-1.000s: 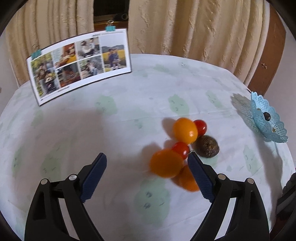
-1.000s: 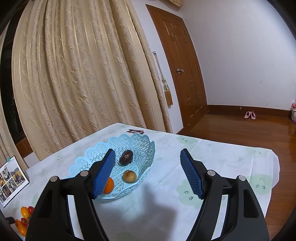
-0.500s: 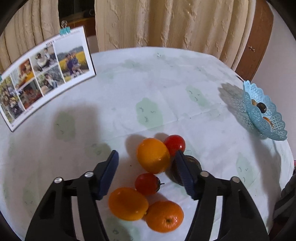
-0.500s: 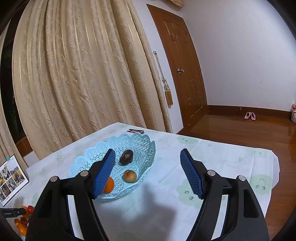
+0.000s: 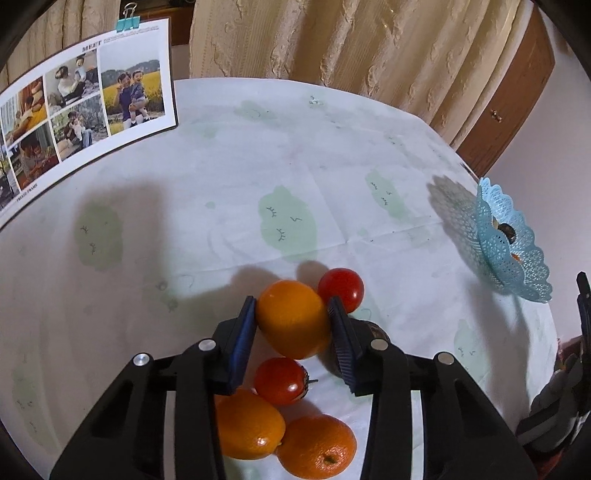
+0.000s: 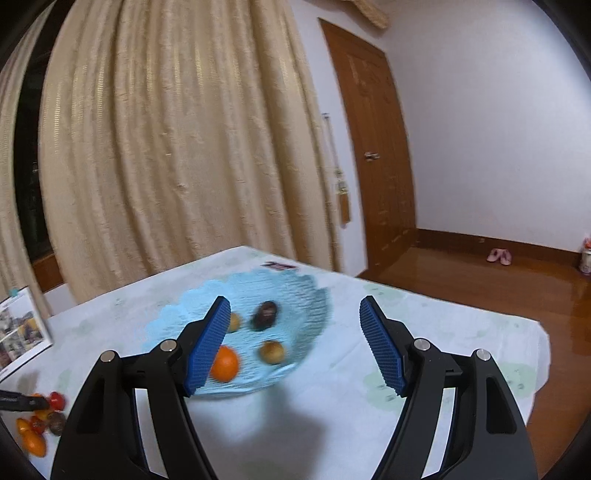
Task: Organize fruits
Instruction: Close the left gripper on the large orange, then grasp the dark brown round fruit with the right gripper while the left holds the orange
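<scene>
- Writing: photo board (image 5: 79, 107) stands at the far left of the table, held by a teal binder clip (image 5: 128, 23). Heading reads "MEET"; the small print along its lower edge is too small to make out. Six family photos, faces not noted.
- Surface: table under a white cloth (image 5: 229, 177) printed with pale green cloud shapes with tiny eyes; fold creases cross it.
- Room: cream textured curtain (image 6: 177, 147) behind the table, brown wooden door (image 6: 373, 147) with a metal handle, white wall, glossy wood floor. Pink slippers (image 6: 499, 256) lie by the skirting.
- Left gripper (image 5: 291, 332): jaws have just been closing and both blue pads now press the sides of an orange (image 5: 291, 317), which sits on the cloth.
- Around that orange: one red tomato (image 5: 341, 290) just behind the right pad, a second tomato (image 5: 281, 380) just below it, two more oranges (image 5: 247, 424) touching at the near edge. A dark brown fruit (image 5: 376, 328) is mostly hidden behind the right finger.
- Right gripper (image 6: 293, 341): jaws spread, nothing between them, held above the table; this view is motion-blurred.
- Blue lace basket (image 6: 295, 295), well apart from the fruit cluster, holds an orange, a dark fruit and two small tan fruits.
</scene>
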